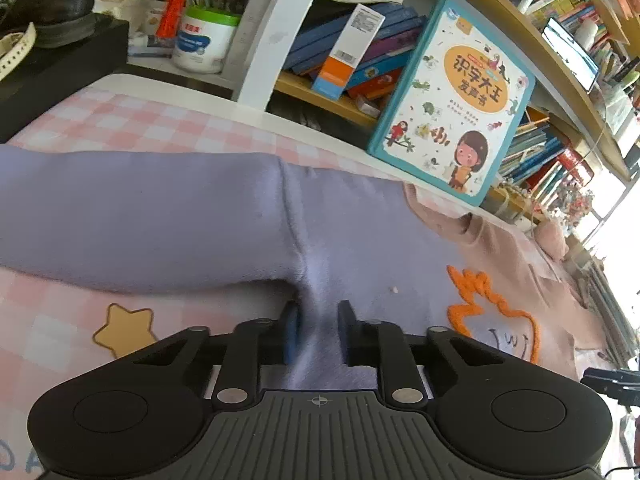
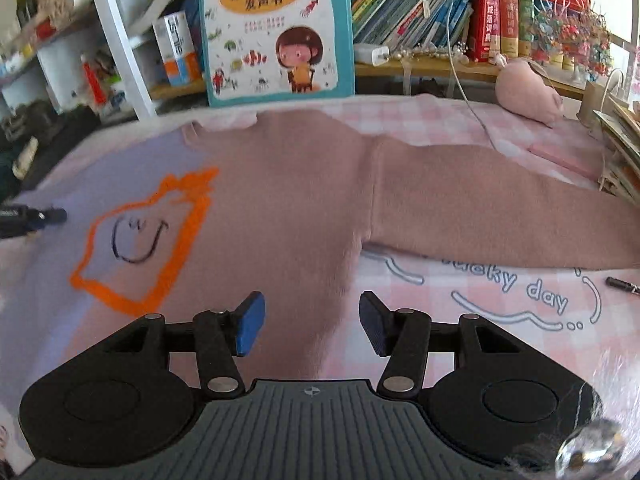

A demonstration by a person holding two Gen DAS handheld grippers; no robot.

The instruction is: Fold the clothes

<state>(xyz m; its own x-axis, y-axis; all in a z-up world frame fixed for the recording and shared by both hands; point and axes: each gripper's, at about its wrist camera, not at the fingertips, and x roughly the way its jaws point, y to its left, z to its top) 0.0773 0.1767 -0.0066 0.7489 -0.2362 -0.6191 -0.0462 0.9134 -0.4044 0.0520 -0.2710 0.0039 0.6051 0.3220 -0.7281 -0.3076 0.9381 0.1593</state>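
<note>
The sweater (image 2: 280, 200) lies flat on the pink checked cloth (image 2: 480, 120), front up. One half is purple, the other half is pink. An orange outline with a smiley face sits in the middle. Both sleeves stick straight out to the sides.

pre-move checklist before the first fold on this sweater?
1. Left gripper has sweater cloth between its fingers: ok.
2. Left grip fully clamped: cannot tell.
3. Right gripper open, straddling the pink side edge: ok, nothing held.
4. Pink sleeve spread flat: ok.
5. Purple sleeve spread flat: ok.
6. White cable crosses near the pink shoulder: not ok.
</note>
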